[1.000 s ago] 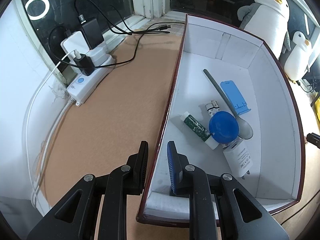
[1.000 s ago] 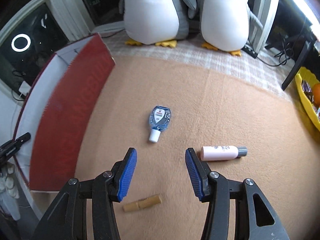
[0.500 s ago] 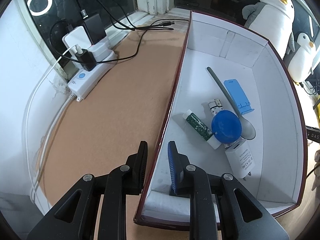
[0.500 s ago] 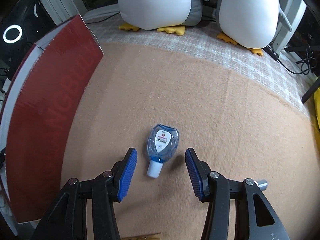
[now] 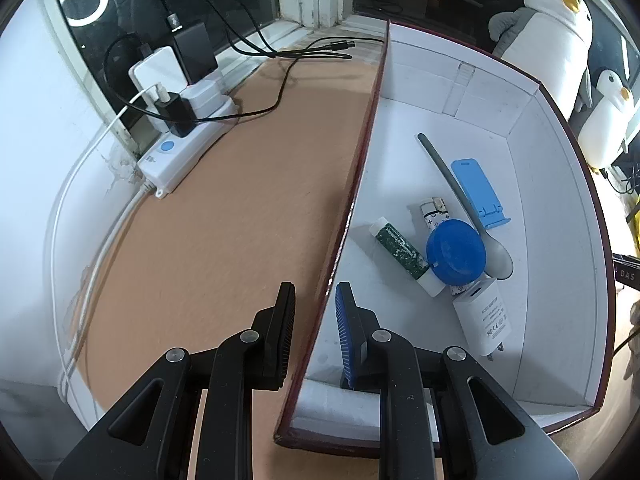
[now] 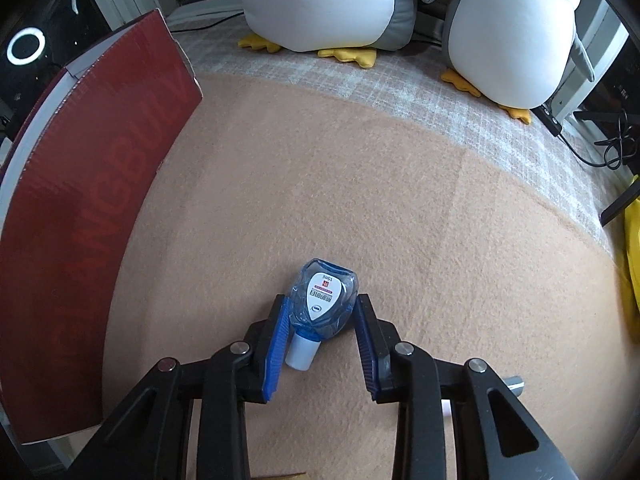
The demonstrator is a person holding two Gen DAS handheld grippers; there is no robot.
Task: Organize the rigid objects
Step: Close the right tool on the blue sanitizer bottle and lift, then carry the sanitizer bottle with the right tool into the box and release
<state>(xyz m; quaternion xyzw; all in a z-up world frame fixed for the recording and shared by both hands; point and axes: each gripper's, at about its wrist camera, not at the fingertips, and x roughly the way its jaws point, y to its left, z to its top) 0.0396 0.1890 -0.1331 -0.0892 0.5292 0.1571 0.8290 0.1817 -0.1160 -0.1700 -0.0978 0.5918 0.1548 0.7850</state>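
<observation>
A small clear-blue bottle [image 6: 324, 292] with a white cap lies on the tan blanket, cap toward me. My right gripper [image 6: 321, 301] is closing around it, and both blue pads touch its sides. My left gripper [image 5: 315, 288] straddles the near left wall of the red box [image 5: 360, 160] and is shut on it, one finger outside and one inside. On the box's white floor lie a blue round lid [image 5: 456, 252], a white charger [image 5: 482, 320], a grey spoon [image 5: 448, 176], a blue phone stand [image 5: 476, 188] and a green tube [image 5: 400, 248]. The box's red outer side [image 6: 80, 220] stands left of the bottle.
A white power strip [image 5: 184, 152] with plugs and black cables sits left of the box by the window. Two plush penguins [image 6: 320, 4] [image 6: 516, 32] stand at the back of the blanket. A grey tube cap [image 6: 514, 382] peeks out behind my right finger; something yellow [image 6: 632, 248] is at the right edge.
My right gripper has come forward and down over the blue bottle, and its jaws have narrowed from wide apart onto the bottle's sides. The left gripper has stayed on the box wall.
</observation>
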